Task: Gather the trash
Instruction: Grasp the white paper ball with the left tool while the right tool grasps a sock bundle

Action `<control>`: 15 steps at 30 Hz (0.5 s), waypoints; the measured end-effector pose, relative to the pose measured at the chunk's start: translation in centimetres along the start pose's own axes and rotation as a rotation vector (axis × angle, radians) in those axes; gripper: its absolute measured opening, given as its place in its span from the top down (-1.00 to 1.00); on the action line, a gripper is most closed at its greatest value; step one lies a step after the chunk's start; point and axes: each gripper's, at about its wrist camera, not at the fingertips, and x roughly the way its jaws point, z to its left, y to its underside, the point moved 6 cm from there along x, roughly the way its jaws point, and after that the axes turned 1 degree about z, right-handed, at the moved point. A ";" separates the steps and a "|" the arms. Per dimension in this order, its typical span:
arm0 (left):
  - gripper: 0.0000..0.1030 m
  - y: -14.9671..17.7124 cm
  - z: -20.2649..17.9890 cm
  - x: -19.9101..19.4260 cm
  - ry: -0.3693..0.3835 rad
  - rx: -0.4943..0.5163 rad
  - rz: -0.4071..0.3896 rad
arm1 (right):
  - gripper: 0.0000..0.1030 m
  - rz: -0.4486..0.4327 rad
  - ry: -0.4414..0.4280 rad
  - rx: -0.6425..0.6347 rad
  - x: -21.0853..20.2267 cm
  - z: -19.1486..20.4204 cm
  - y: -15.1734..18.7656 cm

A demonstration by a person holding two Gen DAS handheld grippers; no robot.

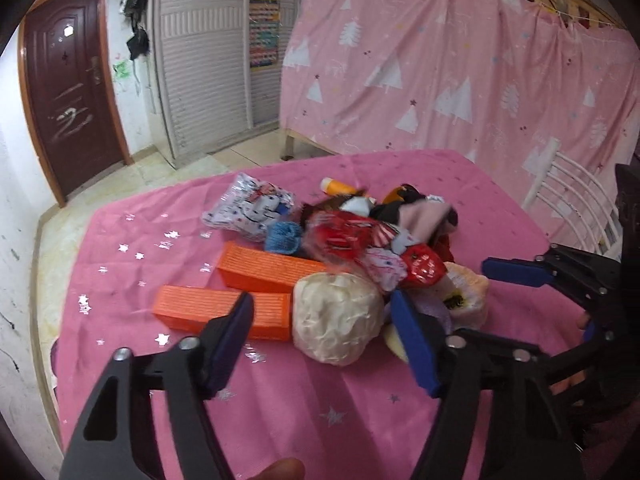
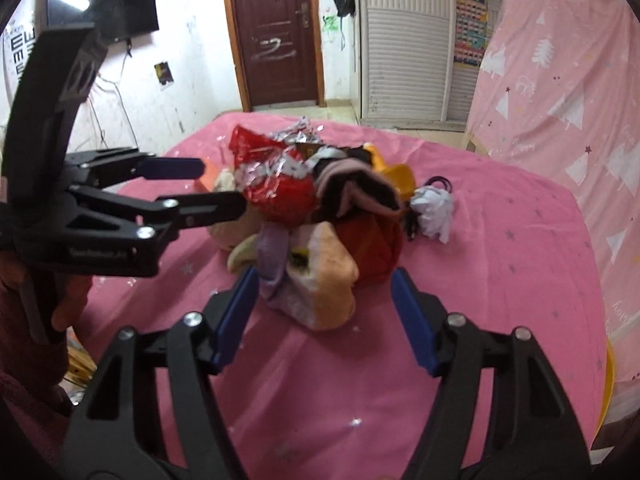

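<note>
A pile of trash and soft items lies on the pink tablecloth (image 1: 168, 264). It holds red snack wrappers (image 1: 348, 236), a white printed wrapper (image 1: 252, 208), a cream ball (image 1: 336, 324), a crumpled white paper (image 2: 434, 210) and socks (image 2: 320, 280). My left gripper (image 1: 324, 324) is open, its fingers either side of the cream ball. It also shows in the right wrist view (image 2: 208, 188), beside the red wrapper (image 2: 280, 192). My right gripper (image 2: 324, 296) is open just in front of the peach sock. It shows at the right of the left wrist view (image 1: 516, 272).
Two orange blocks (image 1: 256, 272) lie left of the pile. A white chair back (image 1: 572, 200) stands at the table's right side. A pink curtain (image 1: 460, 72), a brown door (image 1: 68, 92) and a white wardrobe (image 1: 208, 60) are behind.
</note>
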 end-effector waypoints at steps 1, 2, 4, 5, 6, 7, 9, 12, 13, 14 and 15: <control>-0.10 0.1 -0.2 0.3 0.021 0.001 0.007 | -0.13 0.013 -0.002 -0.005 0.2 0.2 0.1; -0.06 0.1 -0.4 0.5 0.034 0.001 0.011 | -0.08 0.023 0.002 -0.010 0.5 0.4 0.1; -0.03 0.2 -0.9 0.9 0.055 0.005 0.008 | 0.25 0.039 -0.002 -0.022 0.8 0.6 0.2; 0.00 0.3 -1.1 1.1 0.055 0.011 0.001 | 0.33 0.043 -0.004 -0.036 0.8 0.8 0.3; 0.04 0.3 -1.2 1.2 0.053 0.016 -0.004 | 0.47 0.045 -0.002 -0.044 0.9 0.8 0.2; 0.15 0.2 -1.4 1.3 0.050 0.019 -0.007 | 0.61 0.042 -0.003 -0.053 0.9 1.0 0.3; 0.17 0.2 -1.5 1.5 0.050 0.013 -0.012 | 0.69 0.030 -0.016 -0.057 0.7 1.1 0.4; 0.19 0.3 -1.5 1.3 0.046 -0.008 -0.019 | 0.75 0.000 -0.077 -0.034 -0.2 0.9 0.7; 0.20 0.4 -1.3 1.1 0.038 -0.018 -0.023 | 0.75 -0.007 -0.095 -0.025 -0.5 0.6 0.7; 0.20 0.6 -1.2 0.7 0.021 -0.025 -0.031 | 0.75 -0.016 -0.119 -0.016 -0.8 0.5 0.8; 0.20 0.8 -1.2 0.1 0.008 -0.029 -0.042 | 0.75 -0.021 -0.135 -0.008 -1.0 0.3 0.8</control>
